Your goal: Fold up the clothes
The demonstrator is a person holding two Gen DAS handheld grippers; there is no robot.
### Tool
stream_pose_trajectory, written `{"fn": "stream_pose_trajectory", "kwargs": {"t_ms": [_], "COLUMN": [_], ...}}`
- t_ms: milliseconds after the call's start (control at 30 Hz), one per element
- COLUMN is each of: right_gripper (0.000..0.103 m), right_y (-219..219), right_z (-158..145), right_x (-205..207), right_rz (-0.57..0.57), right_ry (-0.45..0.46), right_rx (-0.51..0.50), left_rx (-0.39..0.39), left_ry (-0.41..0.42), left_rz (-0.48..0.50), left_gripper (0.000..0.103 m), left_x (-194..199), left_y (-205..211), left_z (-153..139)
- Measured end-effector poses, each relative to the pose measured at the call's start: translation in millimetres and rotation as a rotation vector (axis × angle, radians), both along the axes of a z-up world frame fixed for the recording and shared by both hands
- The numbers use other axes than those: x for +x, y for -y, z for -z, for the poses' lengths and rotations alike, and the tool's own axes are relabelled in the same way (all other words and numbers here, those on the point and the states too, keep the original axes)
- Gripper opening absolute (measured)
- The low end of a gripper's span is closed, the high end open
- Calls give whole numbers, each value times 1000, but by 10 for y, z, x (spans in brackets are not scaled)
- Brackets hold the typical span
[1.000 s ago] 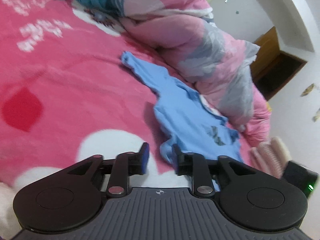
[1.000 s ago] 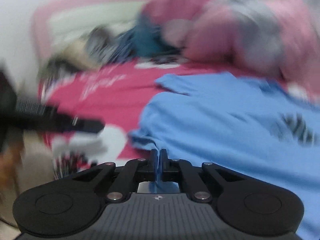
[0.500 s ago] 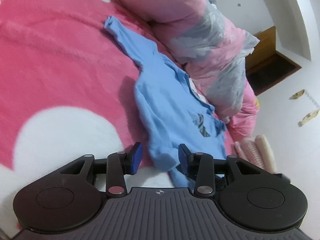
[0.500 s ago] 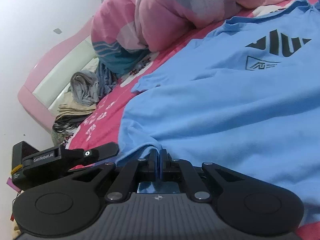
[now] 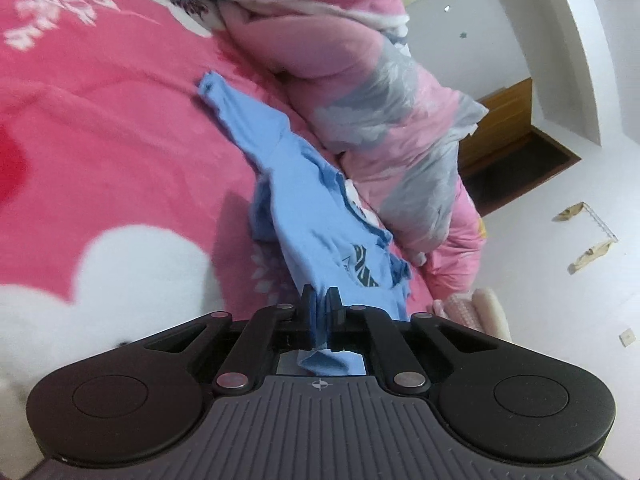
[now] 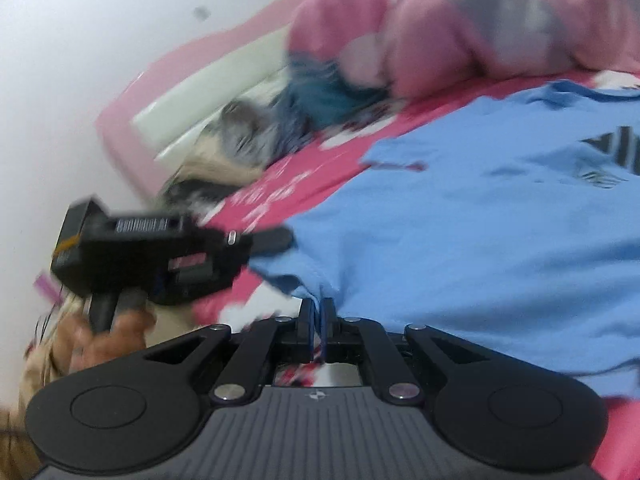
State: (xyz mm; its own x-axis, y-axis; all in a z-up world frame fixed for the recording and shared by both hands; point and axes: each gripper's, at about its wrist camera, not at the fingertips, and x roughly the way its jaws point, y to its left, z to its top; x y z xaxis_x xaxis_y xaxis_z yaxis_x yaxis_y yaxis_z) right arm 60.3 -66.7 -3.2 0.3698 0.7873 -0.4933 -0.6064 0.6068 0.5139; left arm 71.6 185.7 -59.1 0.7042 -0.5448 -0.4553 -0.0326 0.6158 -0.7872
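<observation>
change: half a second ago our left tongs [image 5: 319,300] stood wide apart around the hem of the blue shirt [image 5: 304,216]; now they're clamped on it, cloth poking out behind the pads.
meaning: we judge both hem corners are now gripped, so the shirt can be lifted or folded over.
right tongs [image 6: 318,312]: clenched on the shirt hem [image 6: 460,232], same as before.
shirt: spread on the pink bed [image 5: 100,128], beside the heaped quilt [image 5: 380,92], near edge raised.
left tool: seen in right view [image 6: 160,252], blurred.
</observation>
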Motion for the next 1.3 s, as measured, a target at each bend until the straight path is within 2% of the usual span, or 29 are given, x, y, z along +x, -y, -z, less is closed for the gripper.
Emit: {"fn": "stream_pose_trajectory", "kwargs": {"t_ms": [67,133,167,333,433,533,700,833,967,1100,1133,1200,1300], "right_gripper": [13,21,21,26,34,36,37,37,37,49,59,72,75], "right_y": [7,114,211,926,1456,1908,2103,1870,1321,553,308,-148,-943], "right_z": [13,56,84,189,289,407,500,400,-47,-533,-631,-672,-597], "right_x": [-89,-152,-181,-330,-504,-693,-837,-698,-262,353,541,931,1510], "right_rz": [-15,15,45,279,460,622,709,643,484,307,253,170,54], "right_ry": [-23,-68,-91,-193,-245,-284,-293,-267,-135,53,102,160,204], "right_rx": [-3,15,27,102,175,263,305,261,110,-68,-117,-216,-394], "left_rx": [7,14,18,22,6,28,92,144,138,100,88,63,48], "left_ry": [-11,-22,-27,-47,-46,-39,-7,18,33,50,56,68,96], "left_rz": [-9,-18,-22,-27,-4,10,30,35,50,71,75,82,97], "left_gripper": [2,2,2,4,8,12,17,15,15,16,16,16,16], "left_x": [-57,-115,-143,-243,-237,-239,-249,-302,-305,-295,-293,-289,-293], "left_y": [-70,-140,-175,-298,-283,-234,-109,-83,-115,-178,-194,-220,-235], "left_z": [22,45,56,106,126,123,92,93,119,166,182,217,255]}}
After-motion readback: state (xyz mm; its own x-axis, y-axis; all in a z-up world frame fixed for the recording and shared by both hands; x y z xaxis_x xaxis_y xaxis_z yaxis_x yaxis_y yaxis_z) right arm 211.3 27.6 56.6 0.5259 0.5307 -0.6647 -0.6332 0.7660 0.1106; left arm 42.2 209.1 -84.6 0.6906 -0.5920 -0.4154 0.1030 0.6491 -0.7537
